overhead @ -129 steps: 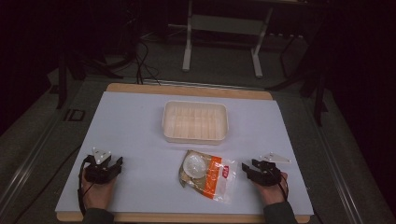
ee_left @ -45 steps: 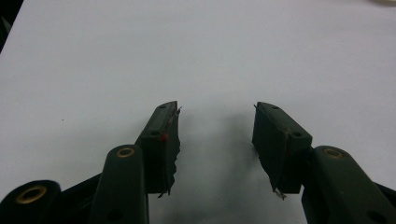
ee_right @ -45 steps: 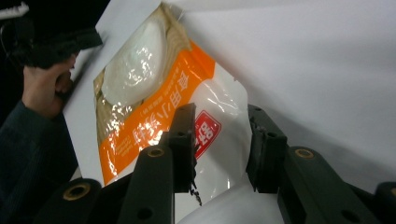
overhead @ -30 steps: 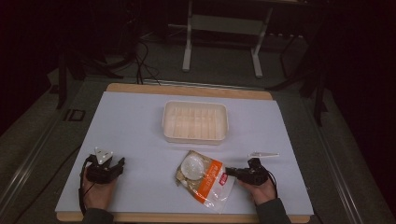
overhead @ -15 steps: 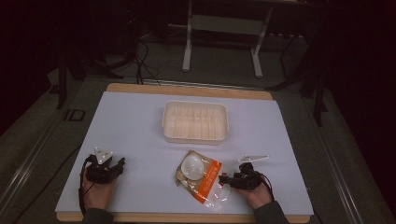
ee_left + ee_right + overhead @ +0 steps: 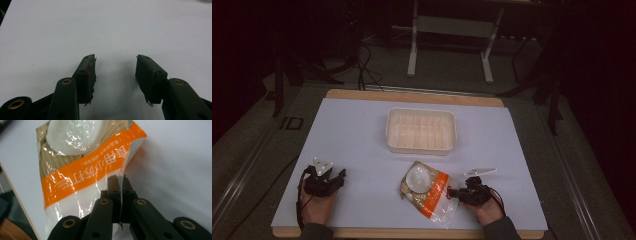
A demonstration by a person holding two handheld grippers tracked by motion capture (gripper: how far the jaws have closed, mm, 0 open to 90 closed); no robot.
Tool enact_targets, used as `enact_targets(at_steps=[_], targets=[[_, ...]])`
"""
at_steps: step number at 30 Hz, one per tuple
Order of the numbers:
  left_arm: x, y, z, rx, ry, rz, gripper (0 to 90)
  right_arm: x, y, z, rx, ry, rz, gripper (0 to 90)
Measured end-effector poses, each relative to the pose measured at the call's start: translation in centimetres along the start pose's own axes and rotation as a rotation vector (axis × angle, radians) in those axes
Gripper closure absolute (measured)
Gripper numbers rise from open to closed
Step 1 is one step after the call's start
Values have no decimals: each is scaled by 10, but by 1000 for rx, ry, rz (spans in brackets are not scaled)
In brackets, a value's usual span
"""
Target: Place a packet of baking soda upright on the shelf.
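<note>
An orange, white and clear plastic bag [image 6: 428, 194] of food lies on the white table top, near the front edge. My right gripper [image 6: 454, 192] is at the bag's right edge. In the right gripper view its jaws are shut on the bag's [image 6: 82, 170] thin clear edge, with my right gripper [image 6: 119, 183] pinching the film between the pads. My left gripper [image 6: 337, 176] rests at the front left of the table, far from the bag. In the left gripper view my left gripper [image 6: 115, 65] stands open over bare table, with nothing between its fingers.
A shallow clear plastic tray [image 6: 422, 131] stands in the middle of the table, behind the bag. The table's wooden rim [image 6: 412, 96] runs along the far side. Metal stand legs and cables are on the dark floor beyond.
My right gripper has moved left from the table's right side to the bag and shut on its edge. The left gripper has stayed in place.
</note>
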State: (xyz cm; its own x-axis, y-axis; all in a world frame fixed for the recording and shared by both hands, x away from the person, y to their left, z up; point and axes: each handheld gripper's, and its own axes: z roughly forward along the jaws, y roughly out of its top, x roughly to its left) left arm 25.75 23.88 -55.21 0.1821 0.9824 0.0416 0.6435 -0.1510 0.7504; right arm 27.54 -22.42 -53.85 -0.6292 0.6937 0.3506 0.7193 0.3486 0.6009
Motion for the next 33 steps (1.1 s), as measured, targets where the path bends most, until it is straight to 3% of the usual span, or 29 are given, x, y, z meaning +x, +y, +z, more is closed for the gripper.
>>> enact_targets(at_steps=[4, 13, 15, 22, 26, 33], targets=[[0, 0, 0, 1, 0, 0, 501, 1, 1, -4, -19, 6, 47, 900], [-1, 0, 0, 3, 2, 8, 500, 8, 8, -13, -71, 4, 35, 900], [-2, 0, 0, 4, 3, 15, 501, 7, 14, -19, -93, 43, 52, 900], [-2, 0, 0, 2, 6, 20, 500, 10, 31, -24, -125, 96, 65, 900], [-2, 0, 0, 5, 7, 20, 500, 13, 43, -27, -146, 150, 84, 900], [-2, 0, 0, 1, 6, 15, 500, 27, 63, -29, -161, 184, 60, 900]])
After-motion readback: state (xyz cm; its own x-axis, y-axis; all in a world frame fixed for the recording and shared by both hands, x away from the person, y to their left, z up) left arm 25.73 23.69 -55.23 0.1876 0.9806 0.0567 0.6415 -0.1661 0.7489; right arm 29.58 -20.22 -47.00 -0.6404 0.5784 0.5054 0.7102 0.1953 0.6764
